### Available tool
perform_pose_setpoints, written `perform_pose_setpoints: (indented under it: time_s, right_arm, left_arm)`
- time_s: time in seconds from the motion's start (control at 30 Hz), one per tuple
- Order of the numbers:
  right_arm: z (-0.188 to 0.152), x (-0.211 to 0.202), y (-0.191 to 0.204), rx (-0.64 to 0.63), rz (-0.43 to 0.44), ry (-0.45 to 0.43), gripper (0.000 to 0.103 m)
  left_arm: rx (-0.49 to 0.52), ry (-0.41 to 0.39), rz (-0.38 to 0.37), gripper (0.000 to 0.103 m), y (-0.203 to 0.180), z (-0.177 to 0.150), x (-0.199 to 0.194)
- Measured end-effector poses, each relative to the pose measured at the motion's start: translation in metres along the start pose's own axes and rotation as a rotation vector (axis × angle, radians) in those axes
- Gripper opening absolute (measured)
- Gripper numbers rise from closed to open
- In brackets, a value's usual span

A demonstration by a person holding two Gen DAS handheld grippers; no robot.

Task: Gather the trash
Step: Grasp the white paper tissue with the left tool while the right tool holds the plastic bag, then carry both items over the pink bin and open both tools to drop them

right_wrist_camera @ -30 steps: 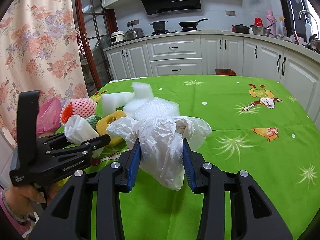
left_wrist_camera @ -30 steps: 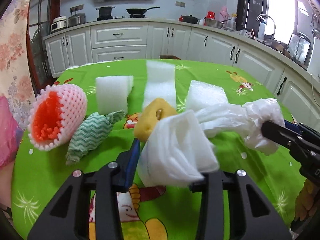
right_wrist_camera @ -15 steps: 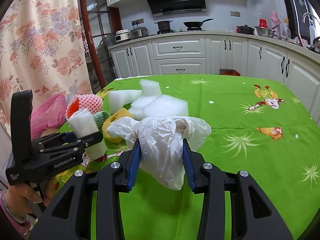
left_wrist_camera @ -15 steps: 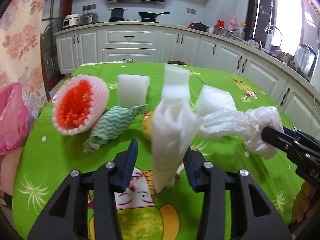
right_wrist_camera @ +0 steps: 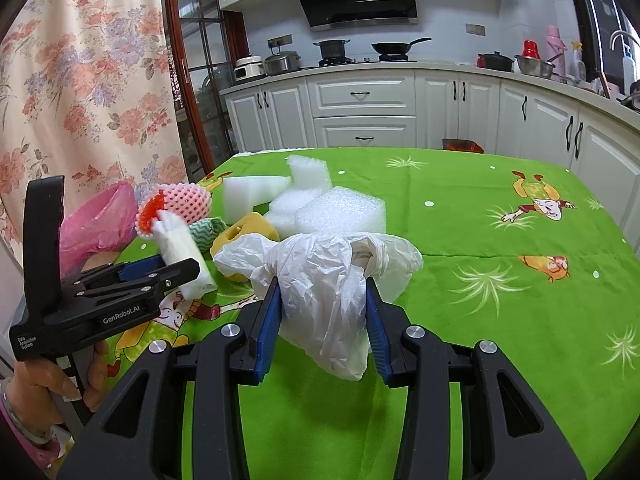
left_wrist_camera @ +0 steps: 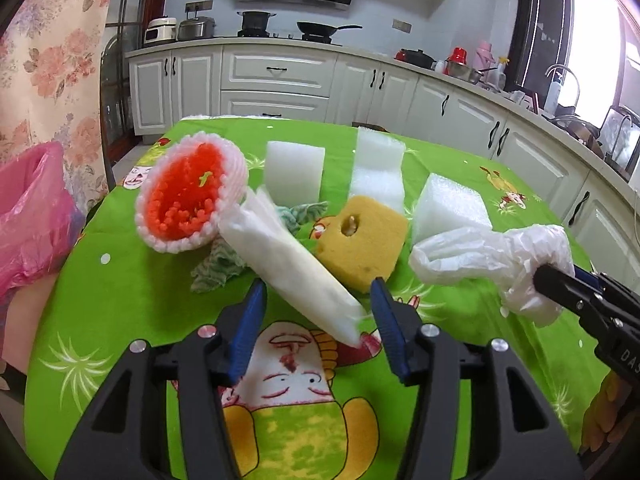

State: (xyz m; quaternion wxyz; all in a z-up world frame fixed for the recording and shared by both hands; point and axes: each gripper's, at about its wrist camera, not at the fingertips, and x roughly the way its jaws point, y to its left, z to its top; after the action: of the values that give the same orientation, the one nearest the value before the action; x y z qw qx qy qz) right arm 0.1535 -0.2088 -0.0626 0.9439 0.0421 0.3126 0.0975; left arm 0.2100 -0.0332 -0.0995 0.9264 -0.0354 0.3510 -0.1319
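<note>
While our right gripper (right_wrist_camera: pixel 322 312) clamps its fingers on the crumpled plastic bag (right_wrist_camera: pixel 320 276), our left gripper (left_wrist_camera: pixel 318 320) has just been opening, the white foam piece (left_wrist_camera: pixel 288 264) lying loose between its fingers.

Ahead of the left gripper (left_wrist_camera: pixel 318 312): white foam wrap (left_wrist_camera: pixel 288 268) lies slanted across the gap between its jaws; past that, fruit net (left_wrist_camera: pixel 188 200), sponge (left_wrist_camera: pixel 360 244) and foam blocks (left_wrist_camera: pixel 294 172) crowd the cloth; right gripper (right_wrist_camera: pixel 322 312): bare green tablecloth (right_wrist_camera: pixel 500 320) ahead-right is free; pile blocks ahead-left.
</note>
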Motion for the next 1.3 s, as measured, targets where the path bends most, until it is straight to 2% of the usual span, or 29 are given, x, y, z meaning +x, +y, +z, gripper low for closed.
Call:
perform_pose_setpoints:
  time_s: [0.3,0.43,0.5,0.6,0.9,1.07,1.3]
  right_arm:
    - [-0.001,0.001,0.003,-0.004,0.005,0.007,0.039]
    - [-0.001,0.001,0.002,0.004,0.004,0.007,0.039]
    - [-0.002,0.001,0.002,0.006,0.008,0.01,0.039]
    - [-0.001,-0.001,0.006,-0.006,0.018,0.005,0.039]
    - [0.004,-0.009,0.028,-0.048,0.038,-0.018,0.039]
    - [0.006,-0.012,0.05,-0.086,0.065,-0.026,0.039]
    - [0.009,-0.014,0.088,-0.144,0.138,-0.031,0.039]
  left_arm:
    - [-0.017,0.015,0.005,0.051,0.003,0.013,0.016]
    - [-0.001,0.014,0.006,0.024,-0.001,0.015,0.018]
    - [0.027,-0.004,0.014,0.015,-0.005,0.014,0.012]
    - [0.057,-0.041,0.024,0.015,-0.011,0.012,-0.002]
    - [0.051,-0.11,0.023,0.015,-0.004,-0.004,-0.053]
    - [0.047,-0.157,0.016,0.015,0.001,-0.015,-0.086]
    - [0.027,-0.227,0.06,0.015,0.022,-0.023,-0.126]
